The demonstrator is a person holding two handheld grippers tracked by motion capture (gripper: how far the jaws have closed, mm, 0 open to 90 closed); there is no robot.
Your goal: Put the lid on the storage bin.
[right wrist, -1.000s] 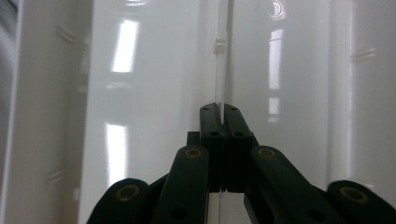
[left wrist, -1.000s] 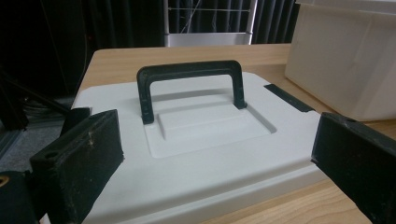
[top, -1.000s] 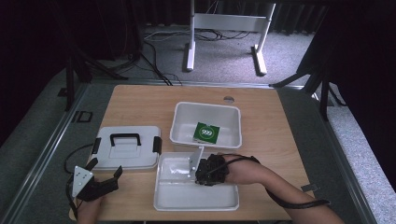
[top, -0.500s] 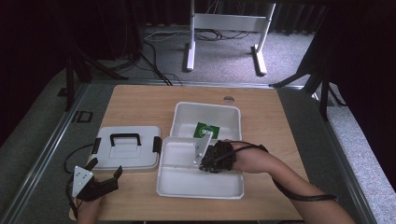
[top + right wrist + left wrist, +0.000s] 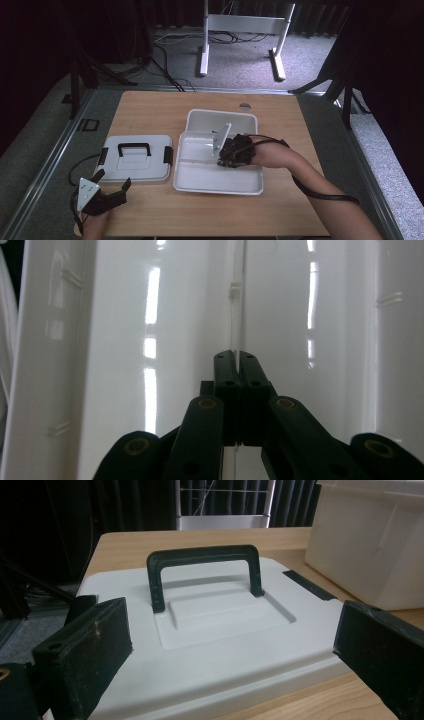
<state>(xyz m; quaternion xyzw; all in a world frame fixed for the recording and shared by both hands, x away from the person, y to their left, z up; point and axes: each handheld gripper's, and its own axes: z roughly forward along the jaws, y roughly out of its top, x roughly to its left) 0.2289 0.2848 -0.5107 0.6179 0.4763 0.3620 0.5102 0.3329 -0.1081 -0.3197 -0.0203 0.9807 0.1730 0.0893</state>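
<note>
— White plastic nearly everywhere on this wooden table (image 5: 150, 107). What has the right gripper (image 5: 226, 155) got?

— Its jaws are pinched tight on the thin clear divider wall (image 5: 239, 315) of a white insert tray (image 5: 217, 175). In the right gripper view the two black jaws meet with that wall sandwiched between them, and glossy white compartments run off on either side.

— Where is the tray?

— In the high view it sits at the middle of the table, toward the near edge. Its far edge overlaps the near rim of the white storage box (image 5: 222, 120) behind it. Whether it rests on that rim or hangs just above it, I cannot tell.

— And the other hand?

— The left gripper (image 5: 111, 186) is at the near left corner of the table, held in a hand (image 5: 92, 225) coming in from the bottom. Its jaws stand wide apart with nothing between them.

— What is it pointing at?

— The white lid (image 5: 210, 645), lying flat on the table just in front of it. The left gripper view shows the black carry handle (image 5: 205, 570) standing upright from a recessed panel, and a black latch (image 5: 307, 585) at the lid's right edge. The jaws flank the lid's near edge without touching it. The tray's white wall (image 5: 365, 550) is at the upper right.

— So lid and tray are apart?

— Side by side, a narrow strip of wood showing between them.
</note>
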